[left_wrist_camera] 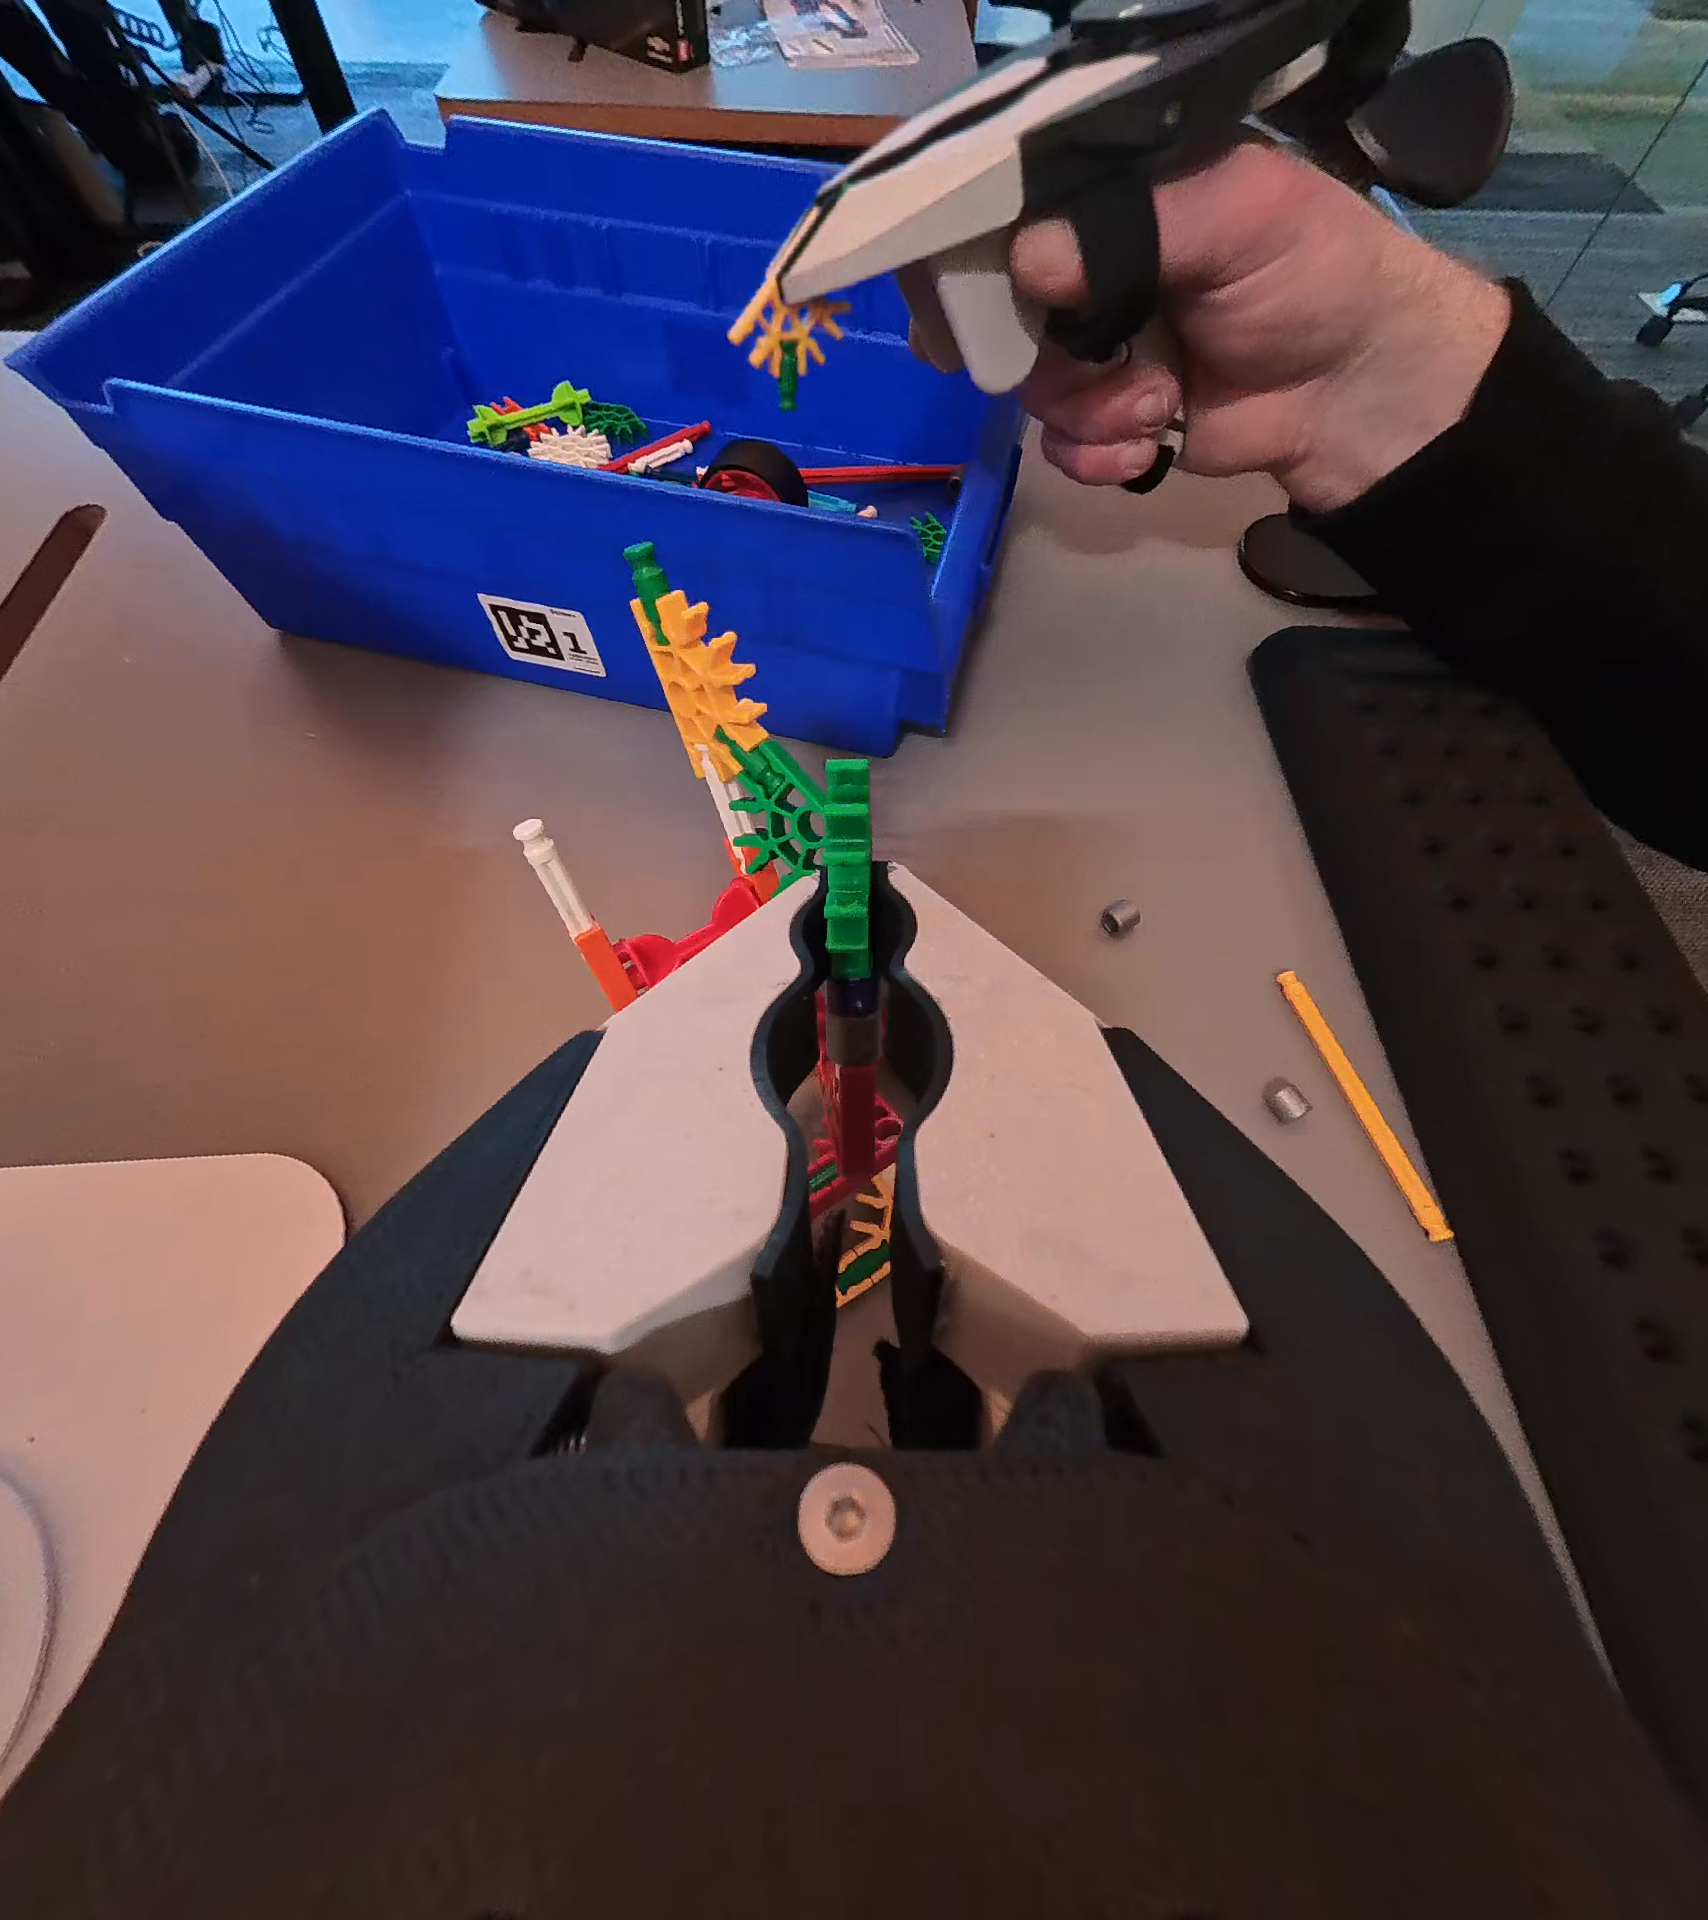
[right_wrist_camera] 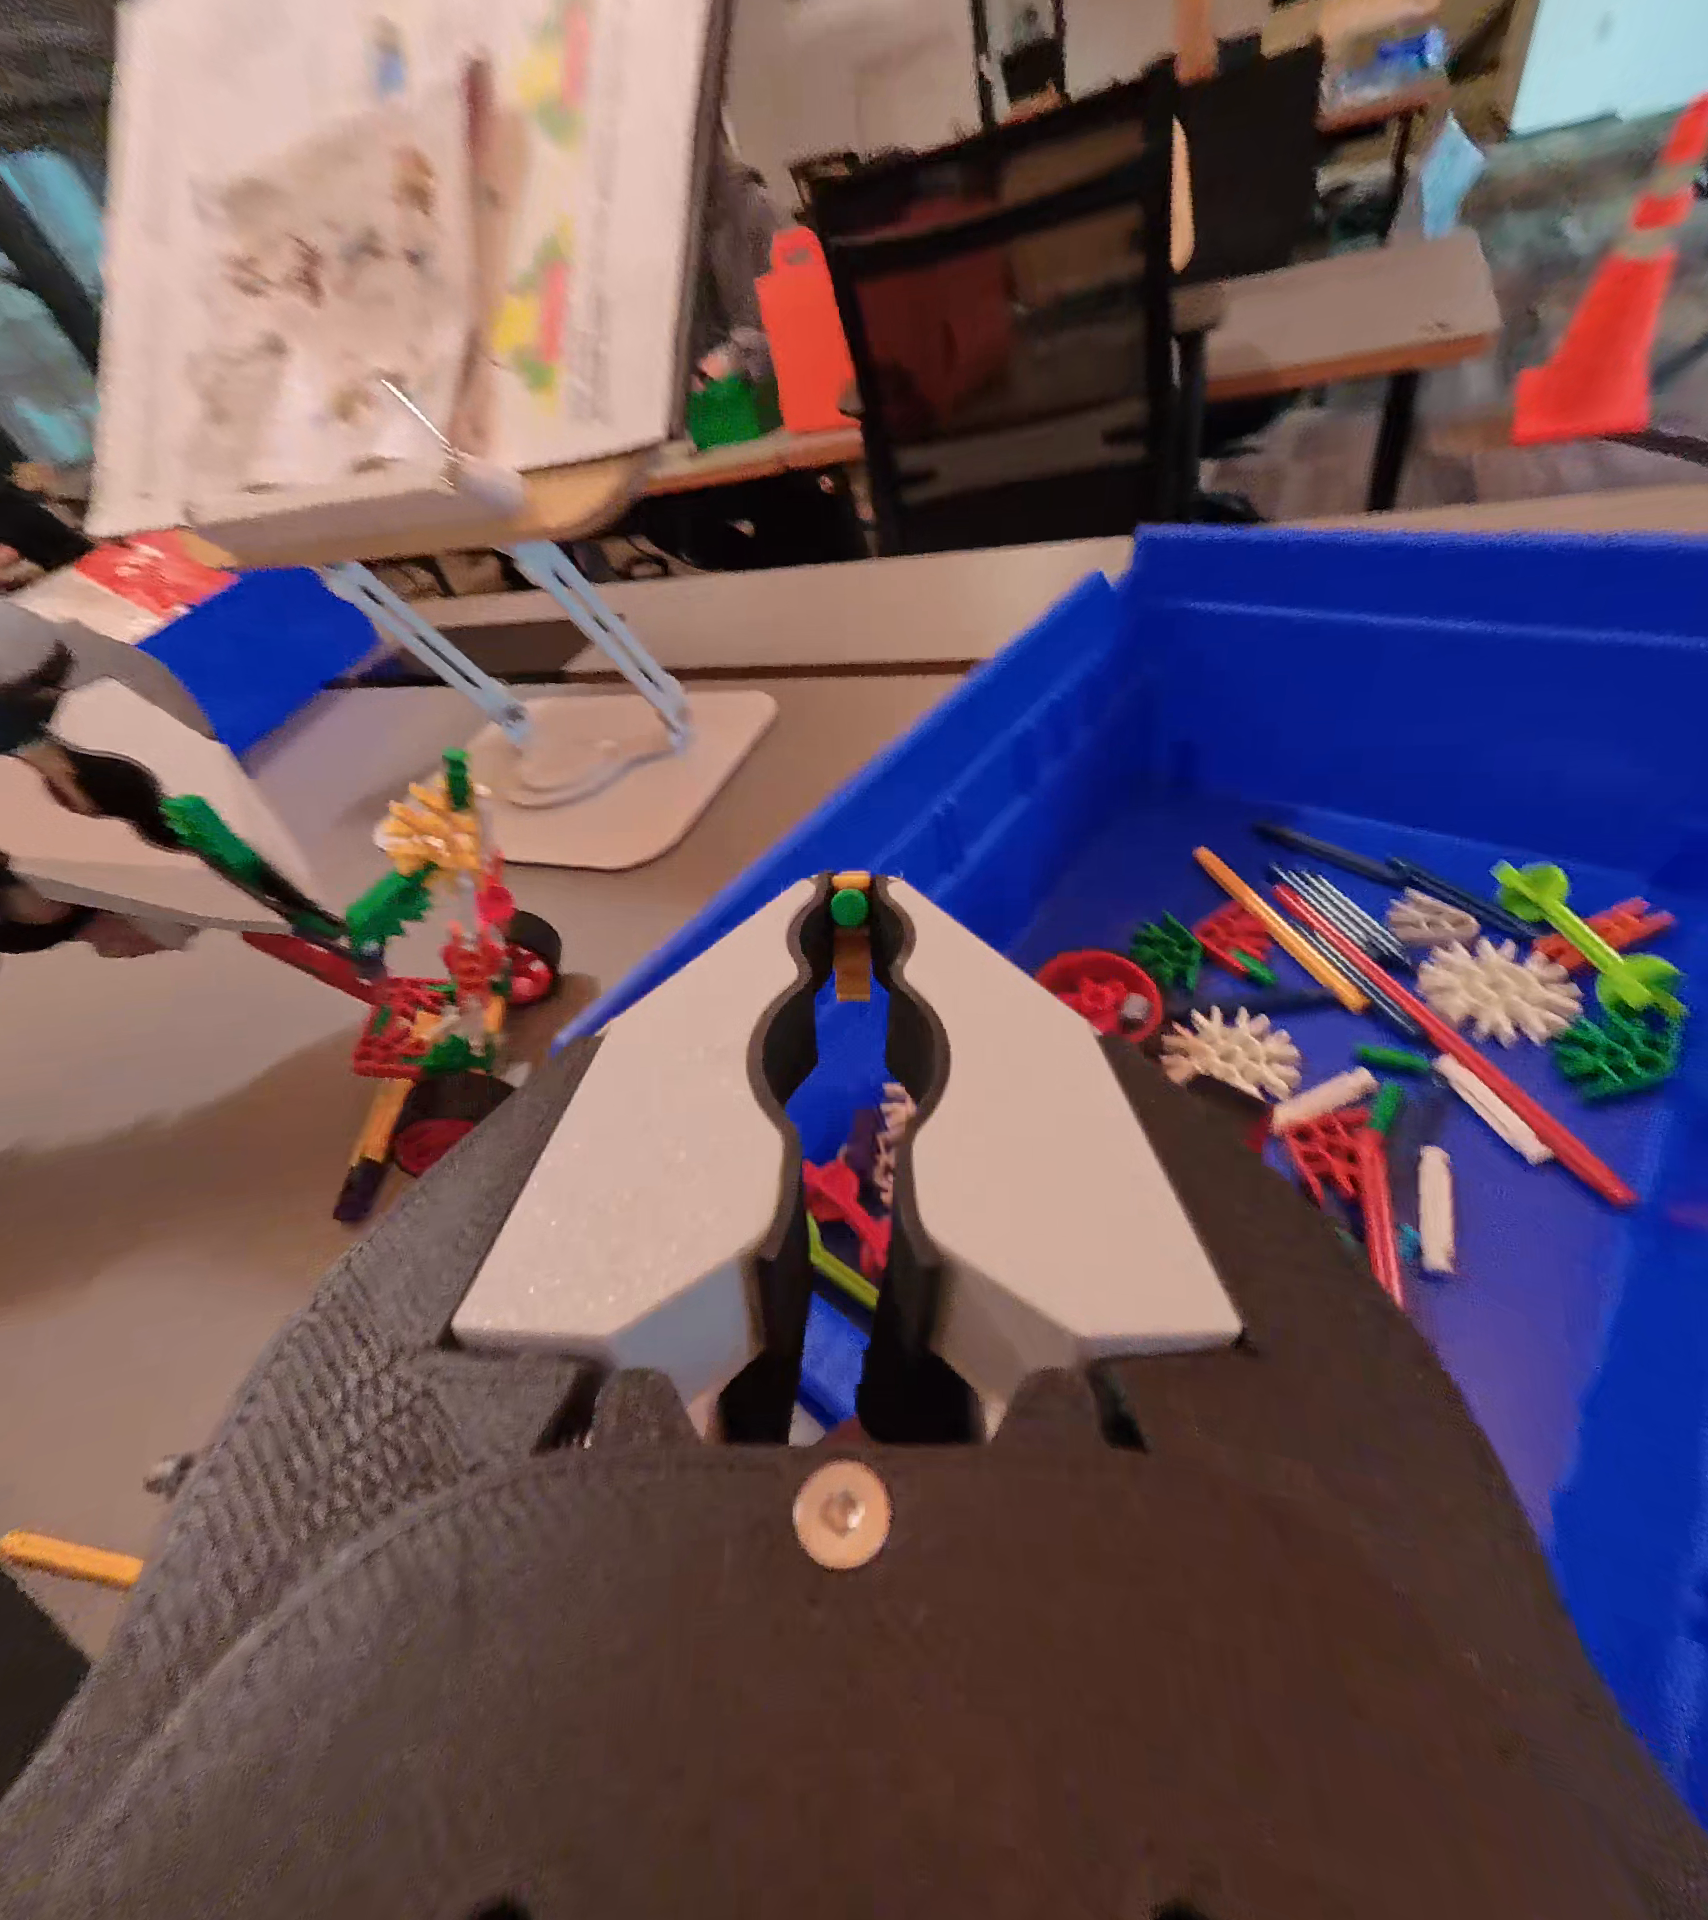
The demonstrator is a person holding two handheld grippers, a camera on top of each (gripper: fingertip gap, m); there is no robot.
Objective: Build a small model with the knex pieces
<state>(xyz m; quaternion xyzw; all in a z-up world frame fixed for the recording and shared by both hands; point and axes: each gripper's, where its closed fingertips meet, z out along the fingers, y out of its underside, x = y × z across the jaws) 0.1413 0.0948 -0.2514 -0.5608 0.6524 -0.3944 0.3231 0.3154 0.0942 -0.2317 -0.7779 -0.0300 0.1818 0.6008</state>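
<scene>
Grey tabletop (left_wrist_camera: 258, 883) carries everything, with a black perforated chair back (left_wrist_camera: 1577, 1039) at its right edge. Nearest, the left gripper (left_wrist_camera: 848, 883) is clamped on a green connector (left_wrist_camera: 846, 862) of a multicoloured construction-toy model (left_wrist_camera: 715, 769) — yellow, green, red and white pieces, with wheels seen in the right wrist view. Just right of it lie two small grey cylinders (left_wrist_camera: 1120, 918) and a loose yellow rod (left_wrist_camera: 1359, 1101), apart from the model. At the near left sits the white base of a document stand (left_wrist_camera: 102, 1299).

Beyond the model stands a blue plastic bin (left_wrist_camera: 393, 540) with a marker sticker on its front wall; loose rods, snowflake connectors and a red wheel lie on its floor. Above the bin's right side the right gripper (left_wrist_camera: 788, 286), held in a person's hand (left_wrist_camera: 1245, 322), pinches a yellow snowflake connector with a short green rod (left_wrist_camera: 788, 338) — in its own view only the green rod end shows between the closed tips. Farther off are other tables, a chair and an orange cone (right_wrist_camera: 1608, 301).
</scene>
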